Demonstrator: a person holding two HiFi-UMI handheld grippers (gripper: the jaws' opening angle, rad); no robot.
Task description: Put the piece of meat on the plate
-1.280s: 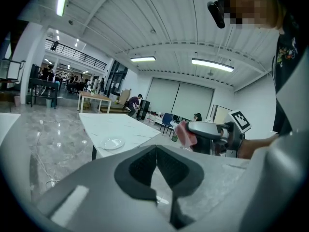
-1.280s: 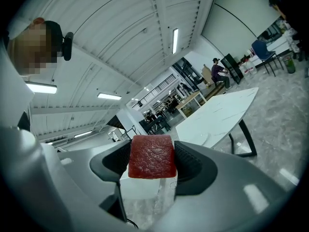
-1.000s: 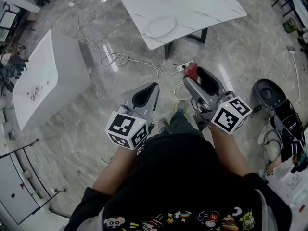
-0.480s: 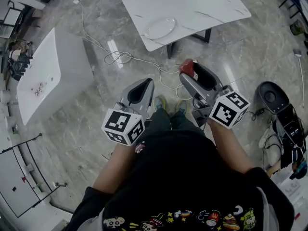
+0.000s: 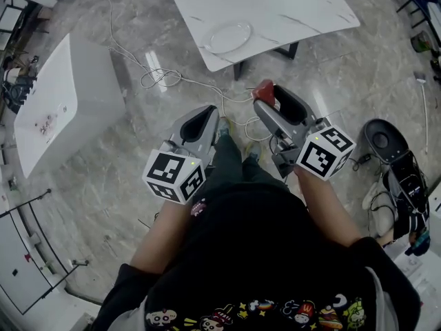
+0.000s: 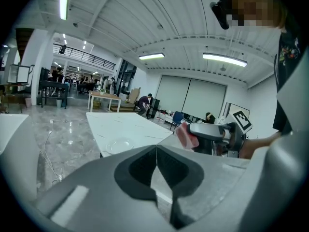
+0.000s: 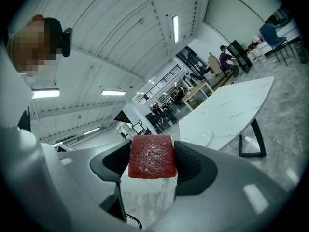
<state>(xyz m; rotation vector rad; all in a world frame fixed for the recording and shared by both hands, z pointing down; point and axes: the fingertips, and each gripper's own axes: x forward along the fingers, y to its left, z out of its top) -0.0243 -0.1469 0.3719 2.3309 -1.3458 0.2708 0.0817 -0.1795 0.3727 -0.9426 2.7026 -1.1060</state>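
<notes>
meat [image 7: 150,157] clamped; cables [image 5: 156,78] (white) lie before table [image 5: 275,5]

The person wears a black short-sleeved shirt [image 5: 262,247] with cartoon prints.

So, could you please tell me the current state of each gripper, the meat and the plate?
left gripper: shut, holding nothing.
right gripper: shut on the piece of meat.
piece of meat: held in the air, not yet on the plate.
plate: empty, lying flat on the white table.
</notes>
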